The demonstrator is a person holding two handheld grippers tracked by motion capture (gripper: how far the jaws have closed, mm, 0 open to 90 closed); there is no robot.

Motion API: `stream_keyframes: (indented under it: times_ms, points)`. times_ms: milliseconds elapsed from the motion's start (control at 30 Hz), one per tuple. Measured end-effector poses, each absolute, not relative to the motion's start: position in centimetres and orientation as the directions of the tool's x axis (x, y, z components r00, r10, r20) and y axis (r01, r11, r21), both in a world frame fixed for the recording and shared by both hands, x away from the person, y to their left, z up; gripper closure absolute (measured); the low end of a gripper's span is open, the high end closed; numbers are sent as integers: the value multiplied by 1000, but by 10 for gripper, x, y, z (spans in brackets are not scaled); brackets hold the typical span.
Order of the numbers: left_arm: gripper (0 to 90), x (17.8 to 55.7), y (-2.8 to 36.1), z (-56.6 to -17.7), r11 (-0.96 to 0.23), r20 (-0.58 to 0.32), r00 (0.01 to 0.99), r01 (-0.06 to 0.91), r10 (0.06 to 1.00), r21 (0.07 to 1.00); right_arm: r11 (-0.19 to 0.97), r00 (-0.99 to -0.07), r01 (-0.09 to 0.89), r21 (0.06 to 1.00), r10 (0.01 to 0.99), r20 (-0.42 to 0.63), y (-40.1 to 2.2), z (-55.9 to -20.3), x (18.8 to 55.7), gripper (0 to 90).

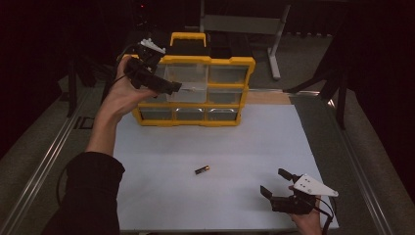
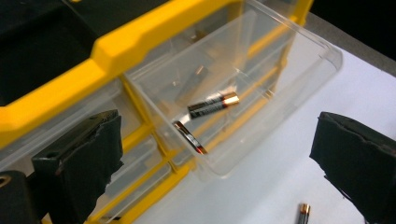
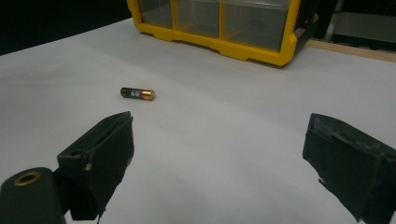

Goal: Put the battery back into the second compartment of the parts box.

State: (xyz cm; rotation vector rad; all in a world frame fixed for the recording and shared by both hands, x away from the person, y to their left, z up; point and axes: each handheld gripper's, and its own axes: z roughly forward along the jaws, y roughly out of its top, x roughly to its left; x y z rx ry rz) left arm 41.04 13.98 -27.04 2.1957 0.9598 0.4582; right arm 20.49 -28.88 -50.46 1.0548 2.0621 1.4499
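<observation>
A yellow organizer (image 1: 210,60) with clear drawers stands at the back of the white table (image 1: 235,142). One clear drawer (image 2: 299,37) is pulled out, and two AA batteries (image 2: 213,104) (image 2: 190,137) lie inside it. My left gripper (image 1: 173,88) hovers at that drawer (image 1: 188,83), jaws wide open and empty (image 2: 217,123). Another battery (image 1: 202,170) lies loose mid-table, also seen in the right gripper view (image 3: 137,93). My right gripper (image 1: 273,181) rests low near the front right, open and empty (image 3: 219,122), with the loose battery ahead and to its left.
The organizer (image 3: 243,49) has a row of shut drawers along its bottom. A grey metal stand (image 1: 274,44) rises behind the table. The table's front edge lies just below the right hand. Dark floor surrounds the table.
</observation>
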Motion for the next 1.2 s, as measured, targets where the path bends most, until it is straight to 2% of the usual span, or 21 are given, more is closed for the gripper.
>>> stream_keyframes:
  times_ms: [567, 1200]
  points:
    - [35, 387, 145, -314, -555, 84, 693, 493, 716, 670, 180, -631, 347, 920, 771, 88, -288, -505, 205, 83]
    - [63, 369, 128, -372, -598, 40, 766, 468, 642, 651, 182, -634, 344, 921, 768, 85, -288, -505, 205, 83]
